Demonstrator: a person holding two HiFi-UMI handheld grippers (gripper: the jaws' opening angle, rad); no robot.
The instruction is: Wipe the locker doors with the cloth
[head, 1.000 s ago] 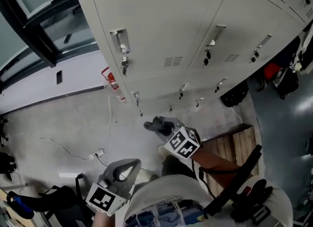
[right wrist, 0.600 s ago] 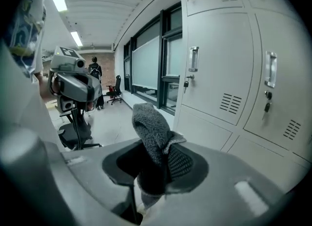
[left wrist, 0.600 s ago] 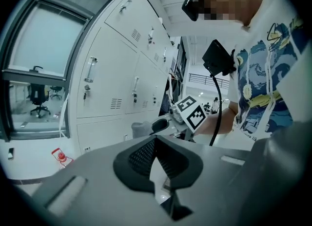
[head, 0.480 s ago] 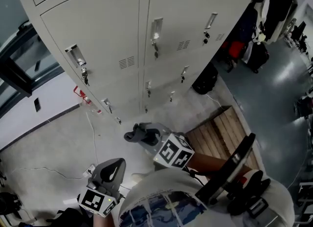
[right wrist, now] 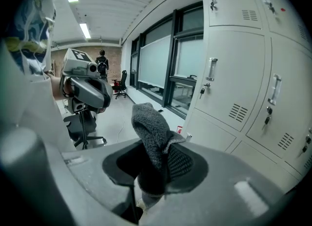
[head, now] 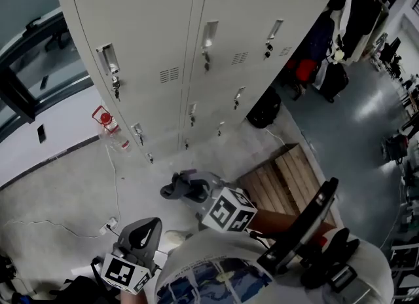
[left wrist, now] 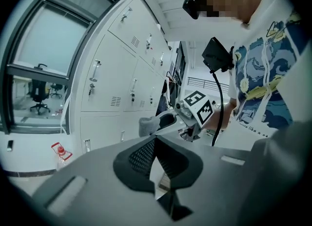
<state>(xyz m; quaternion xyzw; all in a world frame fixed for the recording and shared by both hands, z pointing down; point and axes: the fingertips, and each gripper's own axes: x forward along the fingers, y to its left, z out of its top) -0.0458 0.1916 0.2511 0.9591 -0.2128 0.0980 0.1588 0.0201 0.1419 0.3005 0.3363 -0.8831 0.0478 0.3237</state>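
Beige locker doors [head: 147, 40] with handles and keys fill the top of the head view. My right gripper [head: 194, 185] is held low in front of them, apart from the doors, shut on a grey fuzzy cloth [head: 177, 187]. In the right gripper view the cloth [right wrist: 151, 130] sticks up out of the shut gripper [right wrist: 157, 164], with the lockers [right wrist: 234, 88] to the right. My left gripper [head: 146, 232] hangs lower left, near my body, jaws together and empty. The left gripper view shows its own jaws [left wrist: 155, 158] meeting, with the cloth [left wrist: 146, 125] and lockers [left wrist: 105, 86] beyond.
A water bottle with a red cap [head: 109, 127] stands by the locker base. A cable and power strip [head: 111, 225] lie on the floor at left. A wooden pallet [head: 288, 177] lies at right, with bags [head: 314, 67] behind. Windows and office chairs [right wrist: 121, 81] are off to the side.
The head view has swung, so the lockers have shifted right and more floor shows. Both grippers sit a little further left and lower in it. The cloth stays gripped.
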